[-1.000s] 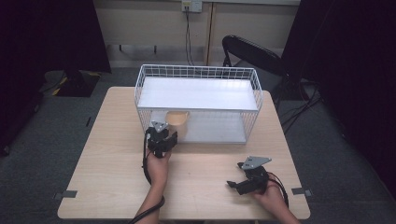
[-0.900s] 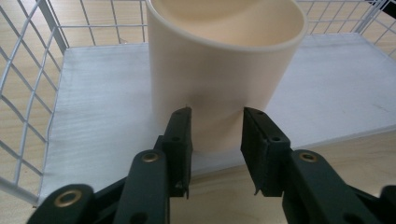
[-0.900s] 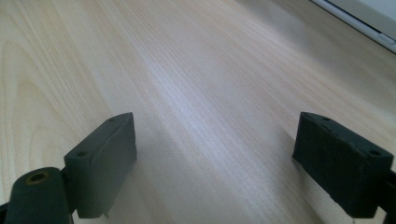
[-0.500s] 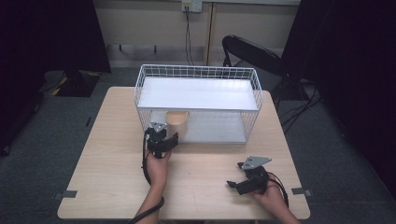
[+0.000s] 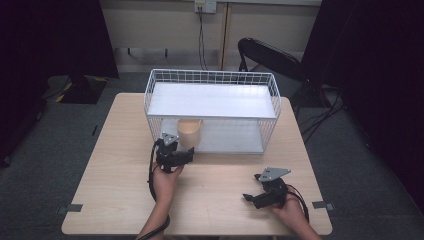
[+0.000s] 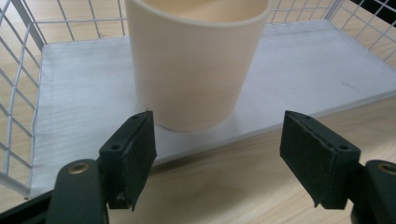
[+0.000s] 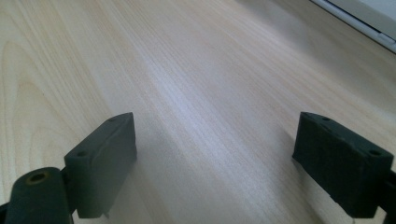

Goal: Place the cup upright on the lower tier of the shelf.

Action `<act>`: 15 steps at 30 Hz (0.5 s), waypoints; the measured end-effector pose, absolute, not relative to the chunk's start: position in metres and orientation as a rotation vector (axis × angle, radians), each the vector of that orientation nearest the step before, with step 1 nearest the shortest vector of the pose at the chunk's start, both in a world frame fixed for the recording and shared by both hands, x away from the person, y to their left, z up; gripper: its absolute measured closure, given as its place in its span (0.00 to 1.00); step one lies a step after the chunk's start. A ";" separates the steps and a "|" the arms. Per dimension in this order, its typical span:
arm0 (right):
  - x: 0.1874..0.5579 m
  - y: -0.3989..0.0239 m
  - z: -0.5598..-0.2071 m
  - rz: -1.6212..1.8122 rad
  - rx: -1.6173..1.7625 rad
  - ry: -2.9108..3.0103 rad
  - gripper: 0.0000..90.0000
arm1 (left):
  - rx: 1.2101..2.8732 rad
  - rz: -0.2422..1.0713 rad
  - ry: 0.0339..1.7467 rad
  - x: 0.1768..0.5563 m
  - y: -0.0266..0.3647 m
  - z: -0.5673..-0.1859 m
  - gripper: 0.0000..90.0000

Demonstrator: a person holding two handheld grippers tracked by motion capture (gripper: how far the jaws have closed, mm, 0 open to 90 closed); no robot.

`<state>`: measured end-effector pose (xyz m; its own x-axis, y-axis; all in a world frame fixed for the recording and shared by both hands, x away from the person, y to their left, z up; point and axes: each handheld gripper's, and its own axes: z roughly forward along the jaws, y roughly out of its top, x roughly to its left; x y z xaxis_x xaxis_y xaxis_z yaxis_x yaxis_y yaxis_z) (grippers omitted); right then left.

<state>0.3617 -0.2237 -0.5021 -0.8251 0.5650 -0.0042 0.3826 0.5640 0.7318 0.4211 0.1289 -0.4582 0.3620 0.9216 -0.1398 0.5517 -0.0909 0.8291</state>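
A wooden table is seen from above, with a white wire rack standing at its far side. A cream cup is set upright on the rack's lower white shelf, near that shelf's front left corner. The left gripper is held just in front of the cup, pointing at it.

Compared with the high views from a moment earlier, the cup is found in the same spot on the shelf and the two hands are placed much as they were. What has changed is the left gripper's jaws: they have just been opening, and they are now spread wide with nothing pressed between them. In the left gripper view the cup is shown beyond the left gripper, clear of both pads, so it is judged that the cup has been released onto the shelf and that placing it is as good as done; only a withdrawal would seem to be left.

The gap between pads and cup, and the cup's base resting near the shelf's front edge, are made plain by the left gripper view, whereas the high view gives the cup's place within the whole rack.

The right gripper is rested low over the near right part of the table; in its own view the right gripper is spread wide over bare wood
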 end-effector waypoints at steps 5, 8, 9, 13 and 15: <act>0.362 -0.224 -0.502 1.113 0.789 2.560 0.14 | 1.759 0.510 1.296 0.419 0.132 -0.457 0.28; 0.362 -0.224 -0.502 1.113 0.789 2.560 0.14 | 1.768 0.497 1.279 0.417 0.132 -0.456 0.27; 0.362 -0.224 -0.502 1.113 0.789 2.560 0.14 | 1.761 0.491 1.280 0.417 0.133 -0.456 0.27; 0.362 -0.224 -0.502 1.113 0.789 2.560 0.14 | 1.799 0.473 1.257 0.415 0.134 -0.455 0.26; 0.362 -0.224 -0.502 1.113 0.790 2.561 0.14 | 1.815 0.463 1.252 0.414 0.133 -0.455 0.25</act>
<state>0.3617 -0.2237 -0.5021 -0.8252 0.5648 -0.0038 0.3826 0.5639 0.7319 0.4143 0.1335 -0.4554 0.4277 0.8894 -0.1615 0.5704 -0.1270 0.8115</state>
